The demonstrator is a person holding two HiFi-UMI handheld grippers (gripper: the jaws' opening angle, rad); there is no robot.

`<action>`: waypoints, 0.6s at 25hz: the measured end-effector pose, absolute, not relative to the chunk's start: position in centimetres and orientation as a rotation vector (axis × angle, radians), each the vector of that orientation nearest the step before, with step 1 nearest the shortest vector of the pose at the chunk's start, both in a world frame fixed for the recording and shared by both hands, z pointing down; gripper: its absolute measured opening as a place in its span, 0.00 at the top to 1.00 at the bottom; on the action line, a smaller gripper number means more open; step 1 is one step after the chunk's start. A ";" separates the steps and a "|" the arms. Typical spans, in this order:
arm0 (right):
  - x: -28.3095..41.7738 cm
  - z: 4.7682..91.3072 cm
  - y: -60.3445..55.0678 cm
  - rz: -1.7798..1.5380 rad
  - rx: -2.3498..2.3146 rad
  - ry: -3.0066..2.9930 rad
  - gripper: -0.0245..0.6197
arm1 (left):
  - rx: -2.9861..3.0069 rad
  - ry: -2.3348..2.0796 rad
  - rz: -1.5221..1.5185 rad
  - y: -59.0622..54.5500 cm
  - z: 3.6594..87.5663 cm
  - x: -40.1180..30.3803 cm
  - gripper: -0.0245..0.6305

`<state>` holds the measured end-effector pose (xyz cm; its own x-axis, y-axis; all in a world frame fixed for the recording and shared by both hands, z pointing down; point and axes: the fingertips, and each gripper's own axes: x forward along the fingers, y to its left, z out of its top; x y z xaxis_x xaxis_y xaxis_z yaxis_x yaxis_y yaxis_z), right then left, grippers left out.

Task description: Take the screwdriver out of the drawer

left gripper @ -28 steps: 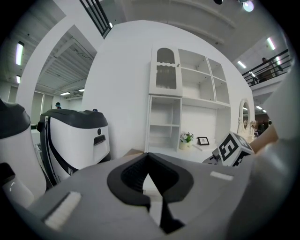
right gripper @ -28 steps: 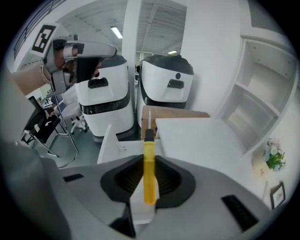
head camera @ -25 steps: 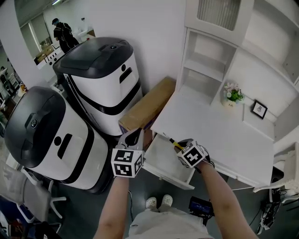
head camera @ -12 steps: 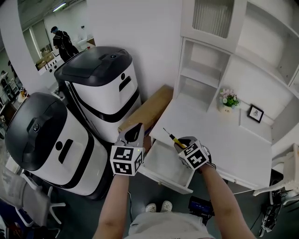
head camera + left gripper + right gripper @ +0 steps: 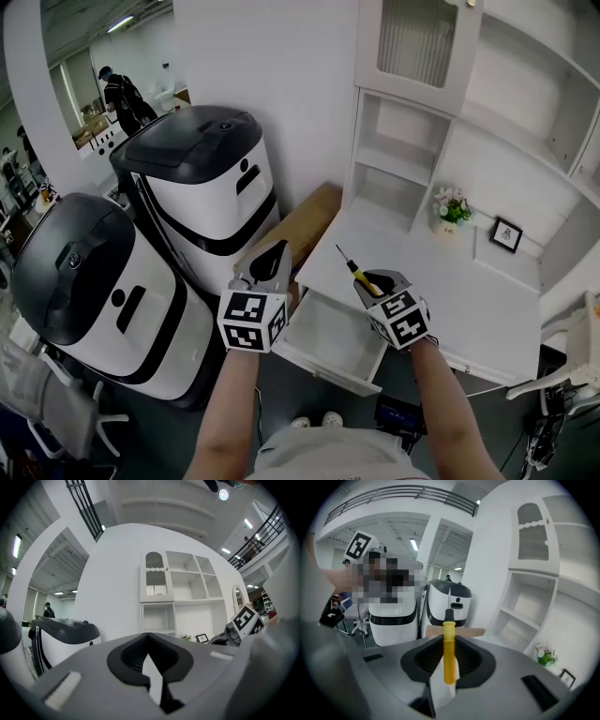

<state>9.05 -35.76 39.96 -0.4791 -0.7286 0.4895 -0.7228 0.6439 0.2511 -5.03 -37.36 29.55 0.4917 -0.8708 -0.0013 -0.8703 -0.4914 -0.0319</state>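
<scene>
A screwdriver (image 5: 359, 273) with a yellow handle and thin dark shaft is held in my right gripper (image 5: 373, 281), which is shut on the handle. It hangs in the air above the front left corner of the white desk (image 5: 459, 300), shaft pointing up and away. In the right gripper view the screwdriver (image 5: 449, 653) stands upright between the jaws of my right gripper (image 5: 448, 670). Below, the white drawer (image 5: 323, 339) is pulled open. My left gripper (image 5: 269, 267) is raised at the drawer's left, jaws together with nothing in them. The left gripper view has that gripper (image 5: 150, 657) facing the shelves.
Two large white-and-black machines (image 5: 202, 178) (image 5: 84, 281) stand at the left. A cardboard box (image 5: 295, 230) leans between them and the desk. A white hutch (image 5: 403, 155) rises behind the desk, with a small flower pot (image 5: 450, 208) and a picture frame (image 5: 506, 234).
Both grippers have risen. The screwdriver has come up from the drawer's rim to a place above the desk corner, and its shaft tilts up more steeply.
</scene>
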 end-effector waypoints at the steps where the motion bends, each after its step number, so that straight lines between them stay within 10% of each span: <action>1: 9.3 39.3 -35.7 -0.022 1.147 -2.307 0.83 | -2.683 1.561 -0.011 -37.2 29.0 -4.9 0.96; 15: 13.9 29.2 -34.9 -0.080 1.471 -2.428 0.83 | -2.635 1.487 0.113 -36.6 24.0 -3.4 0.96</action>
<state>13.93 -34.94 29.20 -0.4307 -0.8739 0.2253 -0.8572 0.4742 0.2010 -3.39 -36.60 23.98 0.5165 -0.8477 -0.1210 -0.8562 -0.5128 -0.0625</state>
